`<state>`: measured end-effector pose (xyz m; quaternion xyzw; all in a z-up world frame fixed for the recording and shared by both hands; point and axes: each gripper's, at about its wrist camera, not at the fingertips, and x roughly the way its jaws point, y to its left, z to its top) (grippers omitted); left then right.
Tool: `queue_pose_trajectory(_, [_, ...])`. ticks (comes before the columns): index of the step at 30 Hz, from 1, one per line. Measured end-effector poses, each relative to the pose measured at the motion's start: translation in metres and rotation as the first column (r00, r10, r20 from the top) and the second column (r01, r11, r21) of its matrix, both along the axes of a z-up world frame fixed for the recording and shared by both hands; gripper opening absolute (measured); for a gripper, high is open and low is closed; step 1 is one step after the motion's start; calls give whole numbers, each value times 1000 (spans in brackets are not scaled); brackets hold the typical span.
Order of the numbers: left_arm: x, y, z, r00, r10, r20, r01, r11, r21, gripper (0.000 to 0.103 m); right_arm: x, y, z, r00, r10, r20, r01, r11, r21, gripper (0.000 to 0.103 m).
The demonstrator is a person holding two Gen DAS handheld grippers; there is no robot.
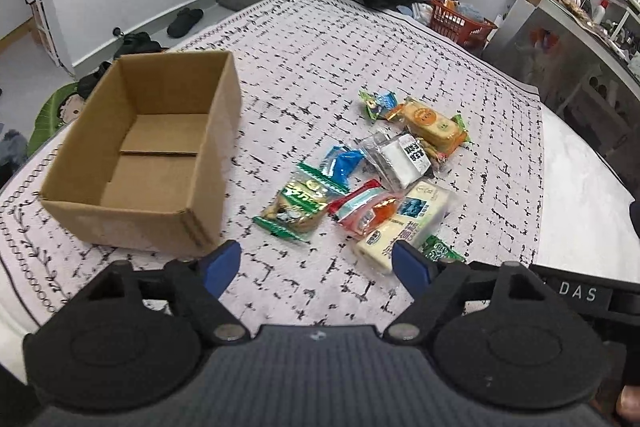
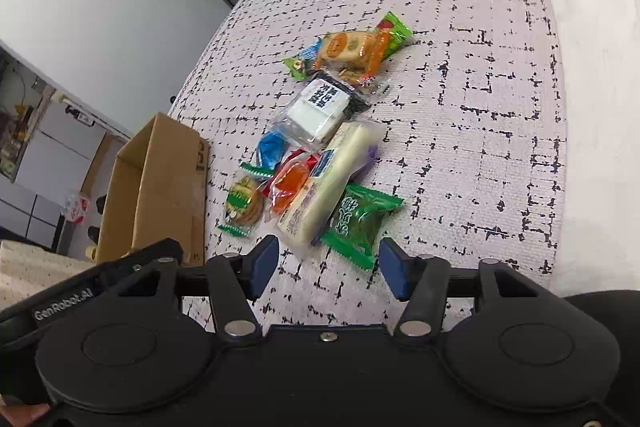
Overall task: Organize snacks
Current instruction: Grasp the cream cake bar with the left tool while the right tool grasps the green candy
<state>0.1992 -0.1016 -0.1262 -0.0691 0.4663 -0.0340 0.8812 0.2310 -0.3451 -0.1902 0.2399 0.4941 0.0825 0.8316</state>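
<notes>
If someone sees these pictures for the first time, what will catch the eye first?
Probably the bright heap of snack packets in the middle of the patterned bed cover. Next, the empty cardboard box standing open just left of them. Both the left gripper and right gripper are open, nothing between their blue fingers.

One cardboard box (image 1: 144, 151) stands open at nine o'clock on the bed (image 1: 360, 39).

Snack packets at three o'clock of it, counted by kind:
- two green-ended biscuit packets (image 1: 298, 205), one of them at the near end (image 2: 358, 221);
- one long cream bar (image 1: 404, 227);
- one red-and-orange packet (image 1: 364, 211);
- one blue packet (image 1: 344, 163);
- one white block in clear wrap (image 1: 400, 159);
- one orange biscuit packet (image 1: 432, 125);
- one small green-and-blue packet (image 1: 378, 103) at twelve o'clock.

Some may lie hidden beneath others.
</notes>
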Motion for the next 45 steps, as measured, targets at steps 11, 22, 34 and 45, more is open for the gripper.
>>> queue_pose_trajectory(11, [31, -22, -37, 995, -51, -89, 49, 998, -24, 69, 23, -5, -23, 997, -48, -67, 51, 998, 45, 47])
queue_pose_trajectory(22, [59, -37, -66, 984, -109, -142, 100, 992, -70, 61, 51, -10, -53, 986, -79, -149, 93, 992, 83, 39])
queue_pose_trajectory(34, [77, -57, -89, 969, -156, -193, 138, 985, -101, 68, 50, -29, -54, 978, -183, -104, 189, 980, 53, 22])
queue_pose_trajectory(45, [79, -70, -104, 966, -176, -191, 167, 984, -61, 79, 49, -37, -60, 965, -224, -134, 233, 971, 54, 43])
